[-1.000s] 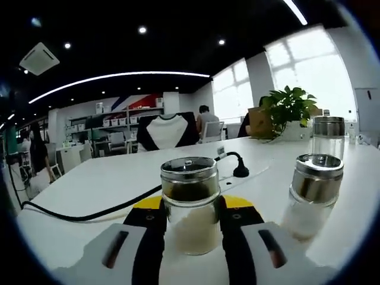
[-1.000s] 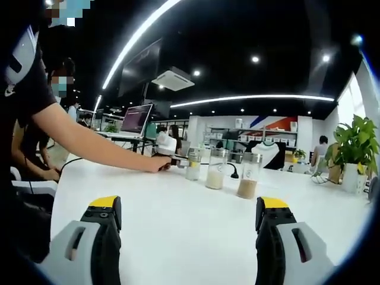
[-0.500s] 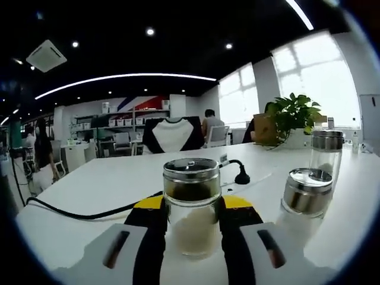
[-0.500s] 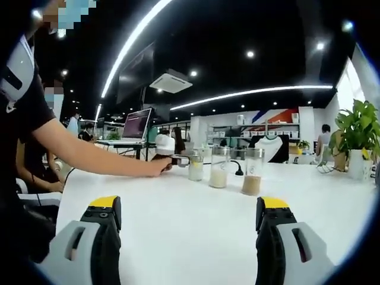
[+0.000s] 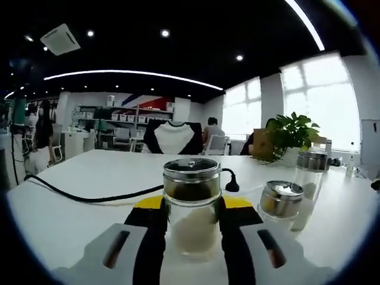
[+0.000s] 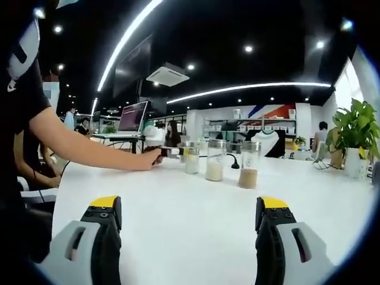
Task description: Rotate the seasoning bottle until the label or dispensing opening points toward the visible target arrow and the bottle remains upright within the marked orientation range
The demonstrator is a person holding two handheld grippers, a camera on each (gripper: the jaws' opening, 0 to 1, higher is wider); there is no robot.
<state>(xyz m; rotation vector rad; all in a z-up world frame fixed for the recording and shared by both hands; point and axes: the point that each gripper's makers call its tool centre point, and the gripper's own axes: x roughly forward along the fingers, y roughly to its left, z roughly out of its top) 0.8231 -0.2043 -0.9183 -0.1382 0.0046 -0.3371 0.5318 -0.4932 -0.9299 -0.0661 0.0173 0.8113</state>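
Note:
A glass seasoning bottle (image 5: 192,208) with a steel lid and pale powder stands upright on the white table (image 5: 65,214), between the jaws of my left gripper (image 5: 191,222), which is shut on it. From the right gripper view the same bottle (image 6: 192,160) is small and far off, with the left gripper (image 6: 172,152) held by a person's hand (image 6: 149,158). My right gripper (image 6: 187,228) is open over bare table (image 6: 178,214), with nothing between its jaws. No arrow mark is visible.
Two more steel-lidded bottles (image 5: 279,205) (image 5: 309,178) stand to the right of the held one; in the right gripper view they are the white-filled (image 6: 214,160) and brown-filled (image 6: 248,164) bottles. A black cable (image 5: 83,197) crosses the table. A potted plant (image 5: 289,133) stands at the far edge.
The left gripper view has swung: the two other bottles sit lower and nearer the held bottle, and the cable now runs further left. The held bottle stays between the jaws. The right gripper barely moved.

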